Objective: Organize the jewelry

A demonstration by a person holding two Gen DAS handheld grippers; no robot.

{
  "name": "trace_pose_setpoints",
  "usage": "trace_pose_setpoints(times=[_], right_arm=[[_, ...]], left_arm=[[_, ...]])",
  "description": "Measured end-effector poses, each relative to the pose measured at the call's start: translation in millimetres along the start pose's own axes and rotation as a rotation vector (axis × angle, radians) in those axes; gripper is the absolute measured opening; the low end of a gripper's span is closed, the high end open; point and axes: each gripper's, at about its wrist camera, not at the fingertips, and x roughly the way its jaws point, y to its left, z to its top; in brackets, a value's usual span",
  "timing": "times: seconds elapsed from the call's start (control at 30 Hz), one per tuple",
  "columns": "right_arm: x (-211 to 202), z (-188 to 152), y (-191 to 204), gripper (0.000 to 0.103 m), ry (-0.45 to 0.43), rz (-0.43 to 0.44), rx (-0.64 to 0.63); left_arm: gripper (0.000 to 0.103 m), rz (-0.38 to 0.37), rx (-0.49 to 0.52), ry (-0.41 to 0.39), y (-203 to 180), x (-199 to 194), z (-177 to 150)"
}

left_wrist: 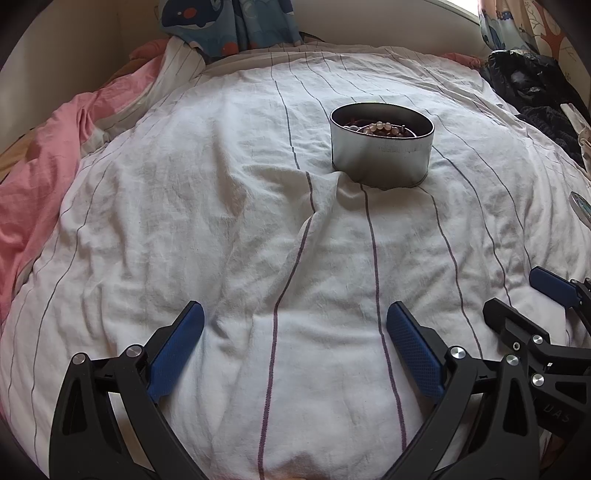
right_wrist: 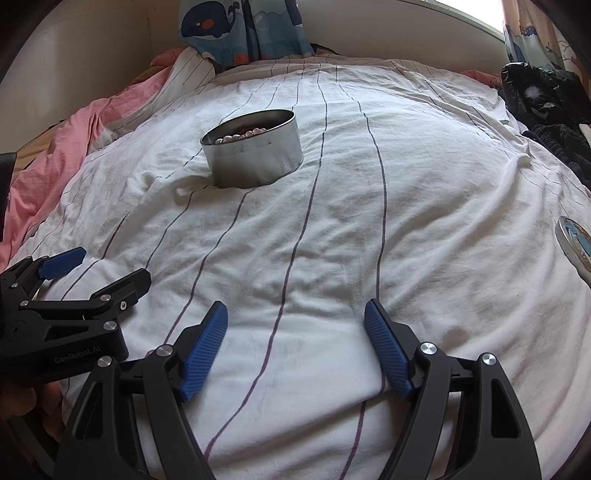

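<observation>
1. A bed carries the scene, covered by a white quilt (left_wrist: 184, 221) with thin dark stripes, much wrinkled; a pink sheet (left_wrist: 44, 177) bunches along its left edge, and whale-print curtains (right_wrist: 236, 29) hang at the wall behind.
2. A round metal tin (left_wrist: 382, 144) stands upright on the quilt towards the far side, lidless, with a string of pale beads (left_wrist: 376, 127) and other jewelry inside.
3. The left claw (left_wrist: 295, 325) is spread above bare quilt, pinching nothing; the right claw (right_wrist: 295, 321) is likewise spread and empty.
4. Only the right wrist view shows clearly a round lid (right_wrist: 576, 247) lying flat near the quilt's right edge.
5. Dark clothing (right_wrist: 546, 99) heaps at the far right; between claws and tin the quilt lies open.
</observation>
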Motion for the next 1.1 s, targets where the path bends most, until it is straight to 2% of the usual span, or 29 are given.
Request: trace_pose_setpoints(times=[0.2,0.33,0.7,1.0,1.1], right_arm=[[0.4,0.1,0.2,0.074,0.0,0.001,0.0],[0.3,-0.3,0.6,0.077,0.0,0.007,0.002],[-0.7,-2.3,1.0,0.082,-0.001,0.012,0.007],[-11.3,-12.1,-2.8,0.085,-0.016,0.013,0.031],[-11.1,-12.5,-2.6,0.086,-0.016,0.011,0.031]], left_arm=[[0.096,-0.05,0.022,0.027,6.9,-1.7,-1.2],[0.096,-0.061,0.032,0.016,9.3,-6.2,-7.8],[0.096,-0.046,0.028,0.006,8.6,-6.6,-10.6],[0.096,-0.085,0.015,0.021,14.1,-4.5,-3.7],[0.096,-0.074,-0.014,0.005,21.0,-6.9,0.6]])
